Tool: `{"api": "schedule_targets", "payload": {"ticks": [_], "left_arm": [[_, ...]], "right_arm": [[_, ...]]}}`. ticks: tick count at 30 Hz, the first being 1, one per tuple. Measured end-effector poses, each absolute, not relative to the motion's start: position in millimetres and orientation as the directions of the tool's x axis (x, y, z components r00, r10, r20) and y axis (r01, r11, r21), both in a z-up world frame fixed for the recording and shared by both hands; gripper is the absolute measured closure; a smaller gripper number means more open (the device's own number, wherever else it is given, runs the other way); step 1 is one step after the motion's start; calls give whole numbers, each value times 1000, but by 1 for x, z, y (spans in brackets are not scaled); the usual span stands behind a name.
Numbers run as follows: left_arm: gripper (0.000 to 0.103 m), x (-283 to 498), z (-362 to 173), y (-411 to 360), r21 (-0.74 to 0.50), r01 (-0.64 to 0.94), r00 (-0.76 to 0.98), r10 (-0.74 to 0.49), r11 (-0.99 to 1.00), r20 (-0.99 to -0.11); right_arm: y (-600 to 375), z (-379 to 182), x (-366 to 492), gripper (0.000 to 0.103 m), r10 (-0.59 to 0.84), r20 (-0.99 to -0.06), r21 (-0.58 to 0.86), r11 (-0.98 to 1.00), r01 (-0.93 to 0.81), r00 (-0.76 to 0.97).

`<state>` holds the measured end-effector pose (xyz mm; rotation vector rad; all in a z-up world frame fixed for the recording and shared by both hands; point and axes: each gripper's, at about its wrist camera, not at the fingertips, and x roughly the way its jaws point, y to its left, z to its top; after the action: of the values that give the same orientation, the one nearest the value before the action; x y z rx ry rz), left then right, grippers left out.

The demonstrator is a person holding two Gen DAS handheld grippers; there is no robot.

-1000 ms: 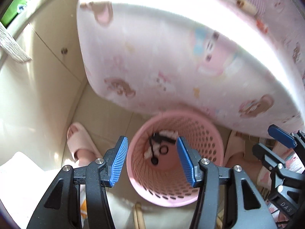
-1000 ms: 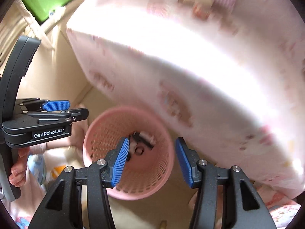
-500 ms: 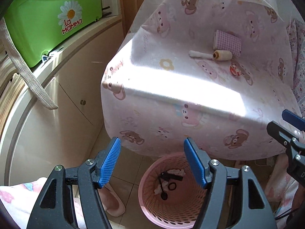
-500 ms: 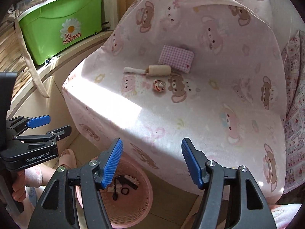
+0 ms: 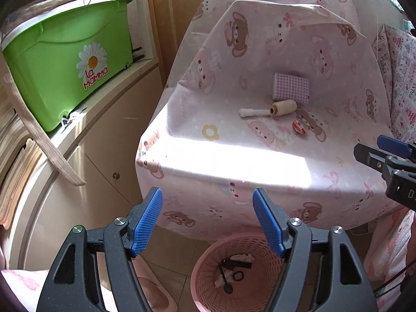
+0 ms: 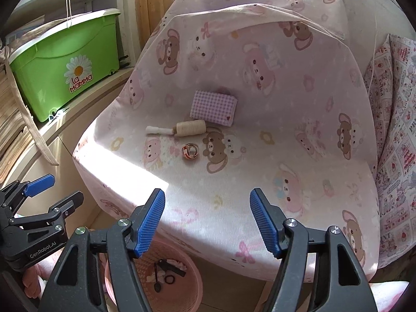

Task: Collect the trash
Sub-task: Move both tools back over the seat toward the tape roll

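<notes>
A pink mesh basket (image 5: 204, 283) stands on the floor under the table edge, holding black bits and white tissue. Above it, on the table's pink bear-print cloth (image 5: 260, 52), lie a purple checked packet (image 5: 290, 88), a beige thread spool (image 5: 283, 107), a white stick (image 5: 253, 112) and a small red-and-white ring (image 5: 299, 127). My left gripper (image 5: 208, 208) hangs in front of the table edge, its jaws opening with nothing between them. My right gripper (image 6: 207, 208) is over the table's near edge, also opening and empty. The basket (image 6: 195, 286) shows below it.
A green storage box (image 5: 65, 62) sits on a cream cabinet (image 5: 91, 182) at the left. A pink slipper (image 5: 153, 293) lies on the floor beside the basket. A patterned cushion (image 6: 395, 130) is at the right.
Both grippers have risen from just above the basket and tilted up, so the tabletop items now show. Both pairs of jaws have spread wider.
</notes>
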<state>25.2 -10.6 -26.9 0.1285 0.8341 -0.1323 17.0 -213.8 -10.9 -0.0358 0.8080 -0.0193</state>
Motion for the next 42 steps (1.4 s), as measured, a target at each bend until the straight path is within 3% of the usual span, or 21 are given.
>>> {"api": "schedule_targets", "payload": {"ticks": [3, 9, 13, 18, 25, 36, 39, 42], "left_arm": [[28, 34, -6, -17, 85, 181, 692, -66, 980, -719], [28, 67, 50, -23, -8, 186, 713, -140, 983, -687], [22, 82, 72, -26, -19, 163, 759, -138, 986, -636], [20, 88, 53, -18, -31, 134, 754, -122, 990, -645], [19, 90, -4, 2, -115, 71, 645, -134, 991, -752], [11, 95, -2, 21, -76, 6, 672, -60, 997, -738], [11, 95, -2, 25, -85, -2, 668, -62, 996, -742], [11, 96, -1, 28, -84, -12, 670, -54, 996, -741]], "right_arm": [[-226, -8, 28, 33, -34, -728, -14, 999, 34, 685], [-246, 0, 43, 33, -79, -711, -11, 995, 102, 698], [-256, 3, 46, 33, -92, -703, 1, 991, 130, 705], [-259, -1, 47, 30, -102, -706, -5, 990, 138, 700], [-256, -11, 51, 29, -114, -714, -28, 991, 134, 691], [-241, -27, 61, 29, -56, -727, 4, 996, 86, 684], [-233, -31, 63, 22, 1, -730, 47, 998, 49, 683], [-223, -36, 67, 22, 21, -737, 54, 998, 27, 676]]}}
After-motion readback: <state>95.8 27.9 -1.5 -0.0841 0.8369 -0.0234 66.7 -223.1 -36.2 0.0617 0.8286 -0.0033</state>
